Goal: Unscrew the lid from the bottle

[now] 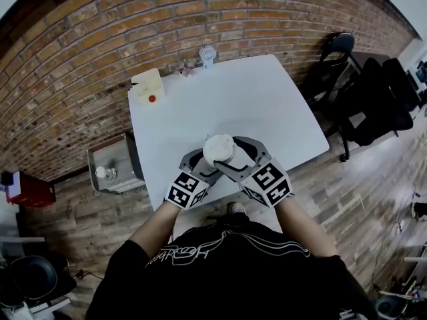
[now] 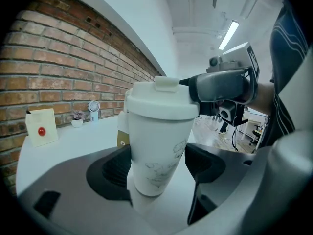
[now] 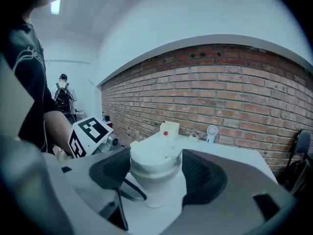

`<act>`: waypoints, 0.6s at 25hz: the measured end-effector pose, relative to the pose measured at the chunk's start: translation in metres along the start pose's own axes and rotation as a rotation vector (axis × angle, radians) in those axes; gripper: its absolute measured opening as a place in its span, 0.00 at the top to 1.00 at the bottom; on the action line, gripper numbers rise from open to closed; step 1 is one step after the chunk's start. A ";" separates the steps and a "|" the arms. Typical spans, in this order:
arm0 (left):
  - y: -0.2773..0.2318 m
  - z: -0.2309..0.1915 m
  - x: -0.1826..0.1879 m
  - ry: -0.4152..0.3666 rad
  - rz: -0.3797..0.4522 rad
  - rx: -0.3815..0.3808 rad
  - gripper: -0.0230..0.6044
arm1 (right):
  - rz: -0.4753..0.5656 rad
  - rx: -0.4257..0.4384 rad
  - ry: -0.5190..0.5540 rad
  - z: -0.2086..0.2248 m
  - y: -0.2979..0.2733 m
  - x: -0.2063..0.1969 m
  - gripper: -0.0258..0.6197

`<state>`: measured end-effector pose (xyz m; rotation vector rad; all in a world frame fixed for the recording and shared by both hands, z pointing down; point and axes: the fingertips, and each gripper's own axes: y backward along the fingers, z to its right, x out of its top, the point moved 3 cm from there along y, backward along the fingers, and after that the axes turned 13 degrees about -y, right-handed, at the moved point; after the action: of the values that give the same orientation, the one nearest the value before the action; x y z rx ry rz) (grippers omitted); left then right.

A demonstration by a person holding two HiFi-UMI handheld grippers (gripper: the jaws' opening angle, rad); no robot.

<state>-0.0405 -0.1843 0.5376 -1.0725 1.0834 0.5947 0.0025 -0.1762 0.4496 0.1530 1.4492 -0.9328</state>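
- In your head view the white bottle [image 1: 225, 157] stands on the white table [image 1: 267, 105] near its 6 o'clock edge, hemmed in by both tools so that little more than the lid [image 1: 217, 147] shows
- Only your left gripper view shows the bottle's side: a faint line drawing on the white wall, with the lid and its flip tab seated on top
- That view also catches a strip light [image 2: 229, 35] on the ceiling at 1 o'clock
- Only your right gripper view shows a person [image 3: 63, 98] with a backpack, standing far off at 9 o'clock
- A cream box [image 1: 148, 85] with a red dot sits at the table's 11 o'clock corner, and a small fan [image 1: 207, 55] at 12 o'clock by the brick wall [image 1: 100, 25]
- Your left gripper [image 2: 159, 168] reaches in low from 7 o'clock, its pads pinching the bottle's lower body from both sides
- Your right gripper [image 3: 155, 166] comes in higher from 4 o'clock, its pads set against the lid on either side
- Both your forearms angle inward and meet at the bottle
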 end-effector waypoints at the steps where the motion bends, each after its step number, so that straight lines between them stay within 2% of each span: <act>1: 0.000 0.000 0.000 0.000 0.001 0.001 0.38 | -0.002 0.006 0.001 0.000 0.000 0.000 0.46; 8: 0.000 0.000 0.001 -0.003 0.001 0.007 0.38 | -0.044 0.094 0.025 0.004 0.001 -0.001 0.47; 15: -0.001 0.003 0.001 0.005 -0.021 0.011 0.38 | -0.125 0.276 0.117 0.009 -0.001 0.003 0.47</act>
<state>-0.0384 -0.1822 0.5368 -1.0754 1.0773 0.5694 0.0083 -0.1835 0.4489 0.3277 1.4442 -1.2427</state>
